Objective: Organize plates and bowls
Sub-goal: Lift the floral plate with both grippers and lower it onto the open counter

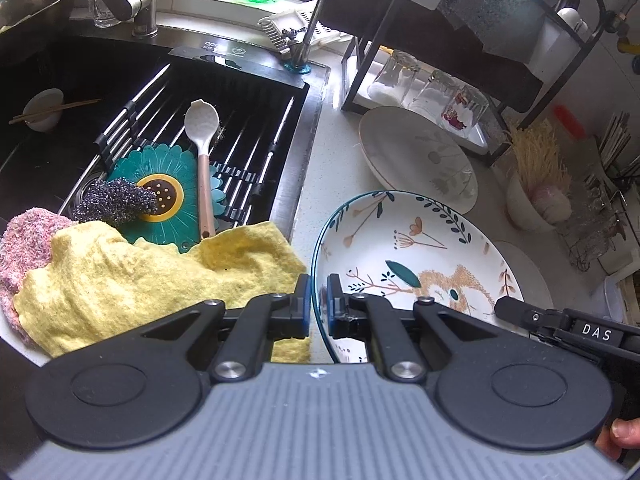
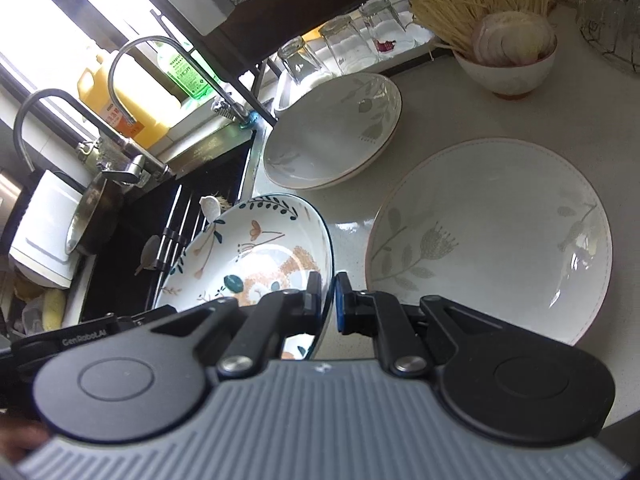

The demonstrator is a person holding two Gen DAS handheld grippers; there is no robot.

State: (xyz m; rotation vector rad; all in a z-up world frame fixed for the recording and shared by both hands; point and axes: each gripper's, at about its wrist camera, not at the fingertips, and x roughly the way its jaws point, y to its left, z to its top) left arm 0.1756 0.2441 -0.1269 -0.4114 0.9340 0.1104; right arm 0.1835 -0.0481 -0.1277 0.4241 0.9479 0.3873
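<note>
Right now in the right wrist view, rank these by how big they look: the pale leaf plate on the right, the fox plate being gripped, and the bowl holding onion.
1. Pale leaf plate, largest.
2. Fox plate, partly hidden by the gripper, so unsure against the first.
3. Onion bowl, smallest, though farthest away.

"DAS" on right gripper (image 1: 520, 314); "GenRobot.AI" on left gripper (image 2: 100, 338)

Your left gripper (image 1: 319, 304) is matte black — two round hinge discs, angled link arms with silver screw heads, blue pads on the fingertips (image 1: 305, 298) — over a ribbed grey body. Your right gripper (image 2: 328, 304) has the same build; white "GenRobot.AI" lettering marks its side, and "DAS" shows on it in the left view.
</note>
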